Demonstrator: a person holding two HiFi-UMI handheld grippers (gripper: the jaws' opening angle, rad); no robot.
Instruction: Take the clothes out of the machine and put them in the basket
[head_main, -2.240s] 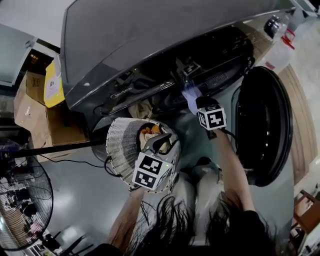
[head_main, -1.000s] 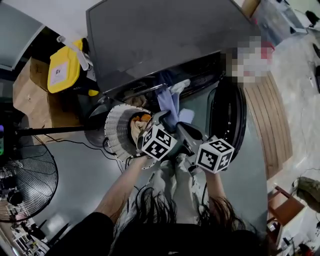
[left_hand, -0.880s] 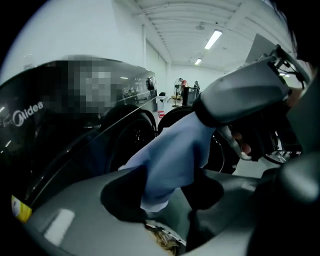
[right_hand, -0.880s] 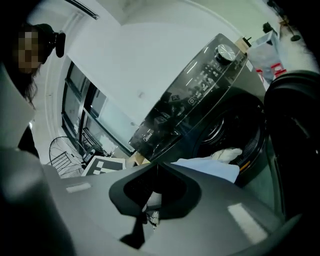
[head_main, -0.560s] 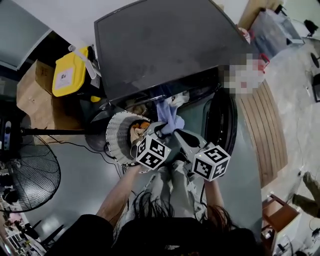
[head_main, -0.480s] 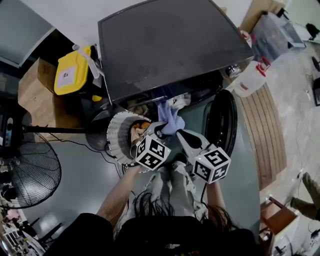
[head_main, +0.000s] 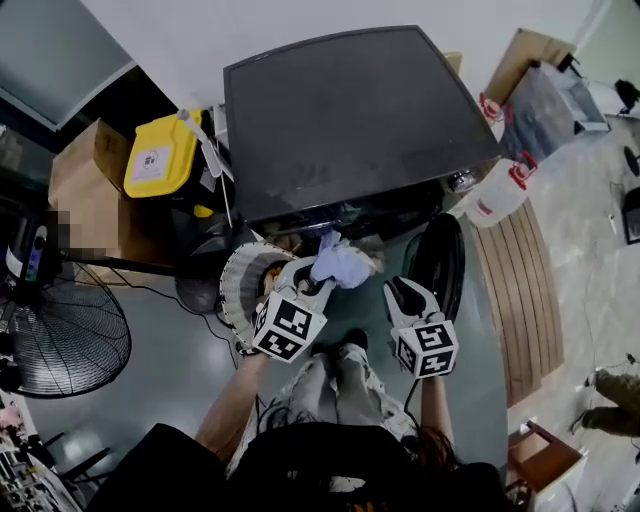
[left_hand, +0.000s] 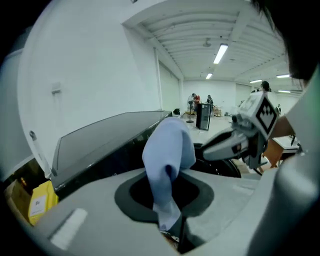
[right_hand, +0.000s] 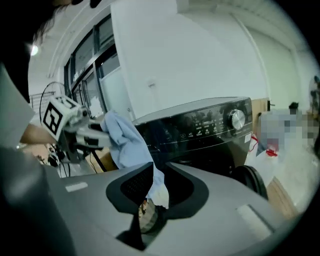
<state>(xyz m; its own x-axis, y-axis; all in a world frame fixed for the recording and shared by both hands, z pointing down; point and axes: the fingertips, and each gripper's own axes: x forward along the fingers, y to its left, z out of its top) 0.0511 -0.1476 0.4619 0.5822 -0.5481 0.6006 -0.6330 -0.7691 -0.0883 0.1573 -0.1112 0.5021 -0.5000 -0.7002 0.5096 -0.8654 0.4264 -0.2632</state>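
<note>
My left gripper (head_main: 318, 275) is shut on a light blue cloth (head_main: 340, 265) and holds it up in front of the dark washing machine (head_main: 350, 110), just right of the white basket (head_main: 232, 290). In the left gripper view the cloth (left_hand: 167, 155) rises out of the shut gripper (left_hand: 170, 227). My right gripper (head_main: 400, 292) stands beside it, by the open round door (head_main: 447, 262). Its jaws have just been opening. In the right gripper view only the cloth's tail (right_hand: 155, 187) shows in the gap of the gripper (right_hand: 145, 210), and the pads do not press on it.
The basket holds several clothes, one of them orange. A yellow jug (head_main: 160, 158) and a cardboard box (head_main: 85, 185) stand left of the machine. A floor fan (head_main: 65, 340) is at the left edge. White jugs (head_main: 495, 195) and a wooden board (head_main: 525, 290) are at the right.
The left gripper has risen with the blue cloth. The right gripper has rolled, parted its jaws and drawn off to the right, away from the cloth.
</note>
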